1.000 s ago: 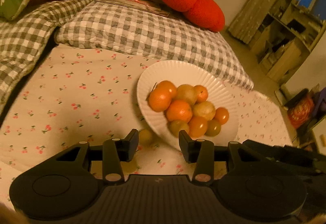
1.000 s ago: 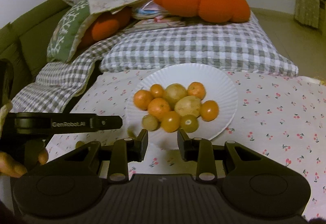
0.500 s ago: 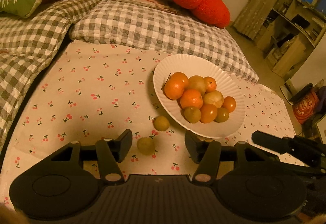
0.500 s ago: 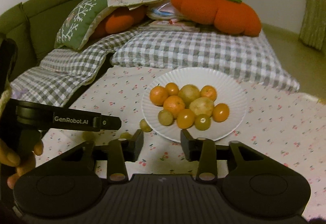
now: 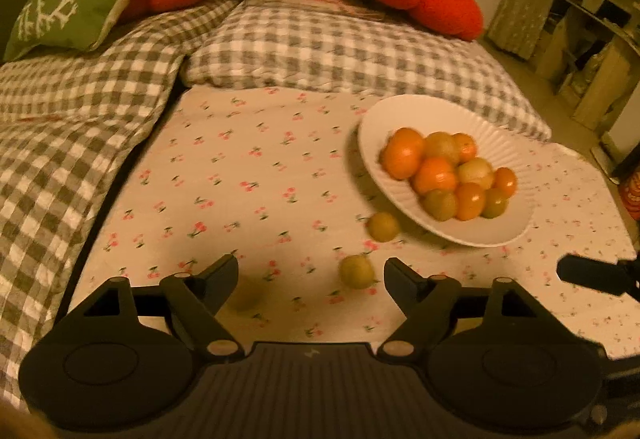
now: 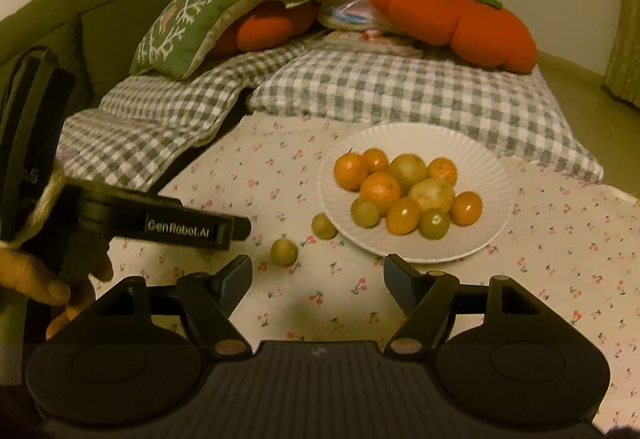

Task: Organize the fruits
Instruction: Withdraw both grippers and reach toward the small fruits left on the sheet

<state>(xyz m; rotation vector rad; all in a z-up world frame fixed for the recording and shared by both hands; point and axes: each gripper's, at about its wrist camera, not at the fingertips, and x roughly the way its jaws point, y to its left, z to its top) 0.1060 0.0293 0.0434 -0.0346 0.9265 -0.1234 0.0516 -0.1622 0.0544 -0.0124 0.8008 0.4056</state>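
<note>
Now white ribbed plate [image 6: 416,251] on cherry-print cloth [image 6: 560,239], heaped with orange and greenish fruits [image 6: 404,191]. Two small green fruits [image 5: 357,271] loose on cloth just beside plate rim. My left gripper [image 5: 311,277] jaws just been opening, wide apart, empty; nearer loose fruit just ahead between tips. My right gripper [image 6: 318,279] likewise just been opening, holding nothing, plate ahead.

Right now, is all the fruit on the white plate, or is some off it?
Some is off: two greenish fruits lie on the cherry-print cloth beside the white plate.
</note>
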